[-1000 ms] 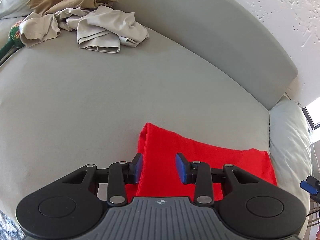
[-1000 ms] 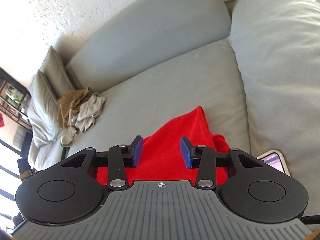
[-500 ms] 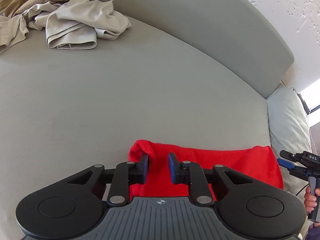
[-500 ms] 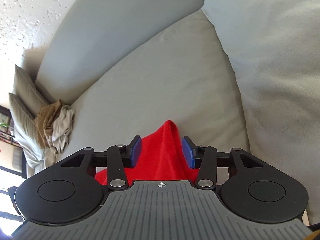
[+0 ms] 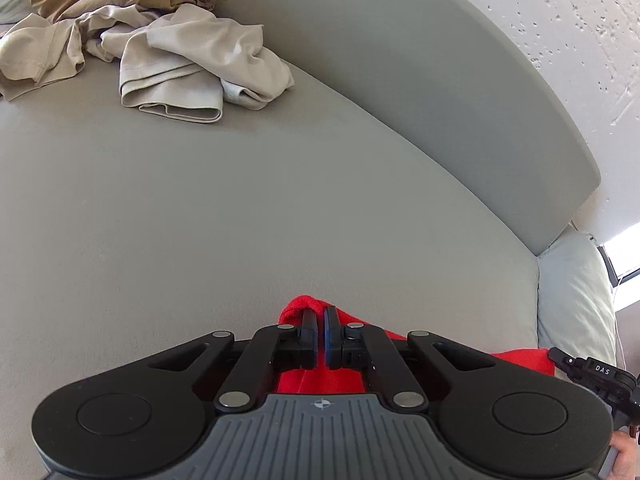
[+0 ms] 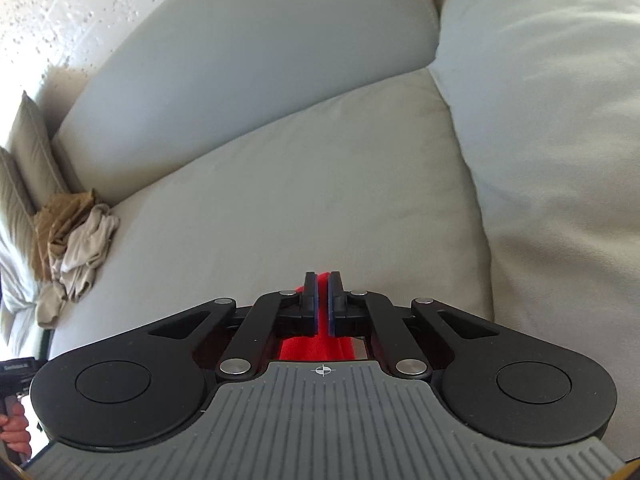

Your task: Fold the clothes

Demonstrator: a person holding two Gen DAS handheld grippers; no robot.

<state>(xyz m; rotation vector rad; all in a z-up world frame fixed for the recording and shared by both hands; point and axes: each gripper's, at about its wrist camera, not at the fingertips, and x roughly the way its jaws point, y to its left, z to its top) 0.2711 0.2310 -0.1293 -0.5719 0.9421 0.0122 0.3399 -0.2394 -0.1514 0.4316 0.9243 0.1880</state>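
Ahead of your tool lies the grey sofa seat [image 5: 200,220], backrest [image 5: 400,80] behind it, white wall [image 5: 560,20] beyond, pillows [image 6: 24,168] far left.

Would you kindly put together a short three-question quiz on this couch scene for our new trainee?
1. True or false: the left tool is shut on the red garment.
2. Multiple choice: the pile of beige clothes lies (A) on the couch seat near the backrest, (B) on the floor, (C) under the red garment.
3. Fill in: in the right wrist view, the right tool grips cloth coloured ____.

Key: 1 true; 2 A; 3 red.
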